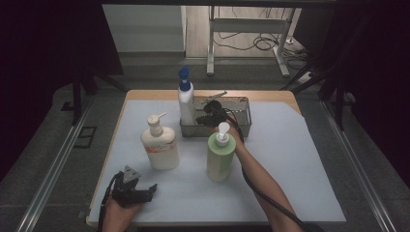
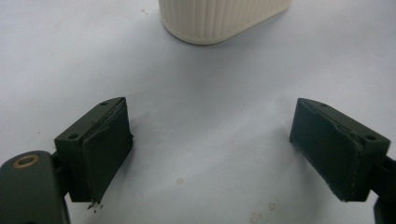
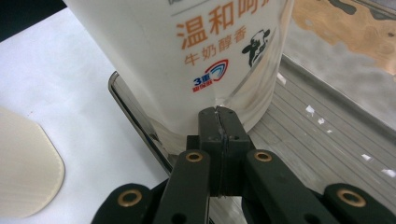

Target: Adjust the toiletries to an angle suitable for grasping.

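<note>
Three pump bottles on white-covered table (image 1: 290, 159); dim, possibly curtained room.

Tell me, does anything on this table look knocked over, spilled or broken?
Nothing stands out. All three pump bottles stand upright: the blue-topped bottle in the metal tray, the cream bottle and green bottle on the white mat. No spills show.

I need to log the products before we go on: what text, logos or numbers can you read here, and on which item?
"温和" then a cut-off character: large orange print on the white bottle standing in the metal tray.
"牛奶醇香": smaller orange line beneath it, beside a cow drawing.
"3重": blue and red badge lower down; the tiny line under it is unreadable.
Cream pump bottle: orange label too small to read.
Green pump bottle: no readable text.
</note>
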